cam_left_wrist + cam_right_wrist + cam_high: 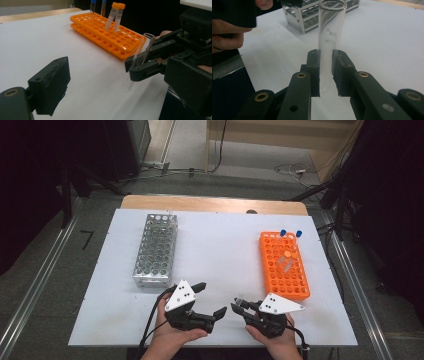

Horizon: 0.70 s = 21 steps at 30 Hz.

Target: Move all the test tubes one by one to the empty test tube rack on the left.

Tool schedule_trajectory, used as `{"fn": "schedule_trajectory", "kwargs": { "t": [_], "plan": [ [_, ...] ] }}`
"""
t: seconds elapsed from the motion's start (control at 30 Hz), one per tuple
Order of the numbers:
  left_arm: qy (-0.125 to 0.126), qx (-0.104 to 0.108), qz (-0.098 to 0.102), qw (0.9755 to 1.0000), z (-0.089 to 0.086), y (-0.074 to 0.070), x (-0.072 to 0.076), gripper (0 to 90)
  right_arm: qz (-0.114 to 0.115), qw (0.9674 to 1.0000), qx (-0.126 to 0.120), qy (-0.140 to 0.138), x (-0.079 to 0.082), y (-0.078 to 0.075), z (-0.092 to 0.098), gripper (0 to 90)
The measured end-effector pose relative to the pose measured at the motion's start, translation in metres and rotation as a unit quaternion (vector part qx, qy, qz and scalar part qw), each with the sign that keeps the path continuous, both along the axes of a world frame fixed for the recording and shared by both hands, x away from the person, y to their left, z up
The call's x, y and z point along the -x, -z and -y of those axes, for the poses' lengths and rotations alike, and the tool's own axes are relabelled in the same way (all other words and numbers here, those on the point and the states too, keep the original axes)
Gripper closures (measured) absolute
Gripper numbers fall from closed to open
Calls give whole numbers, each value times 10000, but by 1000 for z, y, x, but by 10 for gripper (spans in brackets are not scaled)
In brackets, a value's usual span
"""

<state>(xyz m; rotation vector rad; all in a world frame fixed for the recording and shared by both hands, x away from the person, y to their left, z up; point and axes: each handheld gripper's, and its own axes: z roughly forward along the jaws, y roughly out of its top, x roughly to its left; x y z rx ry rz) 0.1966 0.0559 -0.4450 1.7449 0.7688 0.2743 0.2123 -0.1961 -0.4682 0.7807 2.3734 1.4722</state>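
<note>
My right gripper [326, 62] is shut on a clear glass test tube [330, 30], open end up, with printed marks on its wall. In the left gripper view the same tube [141, 53] leans slightly in the right gripper [135, 66], its round bottom close to the white table top. My left gripper [212, 298] is open and holds nothing; one of its pads [50, 85] shows at lower left. Both grippers sit near the table's front edge, facing each other, a short gap apart.
An orange tube rack [283, 267] stands at the right with two orange-capped tubes [115, 17] leaning in it and two blue-capped tubes [283, 233] at its far end. An empty metal rack [156, 250] stands at the left on the white table [215, 245].
</note>
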Motion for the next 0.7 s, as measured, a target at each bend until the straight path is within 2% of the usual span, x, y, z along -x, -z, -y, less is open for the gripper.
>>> {"fn": "schedule_trajectory", "kwargs": {
  "t": [0.2,0.33,0.7],
  "plan": [
    [341,50,-14,9994,10,1,3,274,-8,9996,118,-253,4,2,-10,741],
    [465,-8,-3,9989,14,2,3,389,-35,9991,164,-378,7,3,-15,741],
    [581,-323,136,9977,22,4,5,649,-65,9977,233,-629,9,3,-19,740]
  ]
}}
